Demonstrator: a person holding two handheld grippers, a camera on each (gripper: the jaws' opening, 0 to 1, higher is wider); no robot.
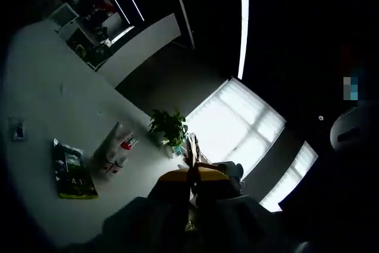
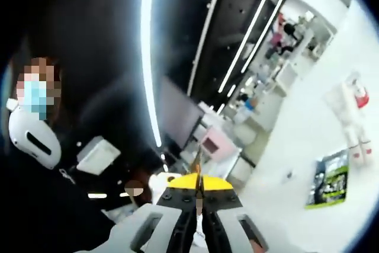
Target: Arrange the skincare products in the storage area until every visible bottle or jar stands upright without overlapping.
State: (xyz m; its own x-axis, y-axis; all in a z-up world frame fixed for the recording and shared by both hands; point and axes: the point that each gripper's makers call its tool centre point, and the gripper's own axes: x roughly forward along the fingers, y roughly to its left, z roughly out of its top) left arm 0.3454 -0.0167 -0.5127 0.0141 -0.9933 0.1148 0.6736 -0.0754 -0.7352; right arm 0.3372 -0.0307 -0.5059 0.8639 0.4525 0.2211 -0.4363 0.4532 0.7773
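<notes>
My left gripper (image 1: 192,185) rises from the bottom of the left gripper view with its yellow-tipped jaws pressed together and nothing between them. It points up at a white wall and a bright window (image 1: 234,119). My right gripper (image 2: 198,191) stands at the bottom of the right gripper view, its yellow tips also closed on each other, aimed at a dark ceiling with light strips (image 2: 148,57). Both cameras look away from any work surface.
A potted plant (image 1: 169,127) sits beside the window. A green poster (image 1: 74,173) (image 2: 327,179) and red-and-white bottles (image 1: 118,149) (image 2: 354,117) hang on the white wall. A person in dark clothes (image 2: 71,146) stands close on the left with a white rounded device (image 2: 31,137).
</notes>
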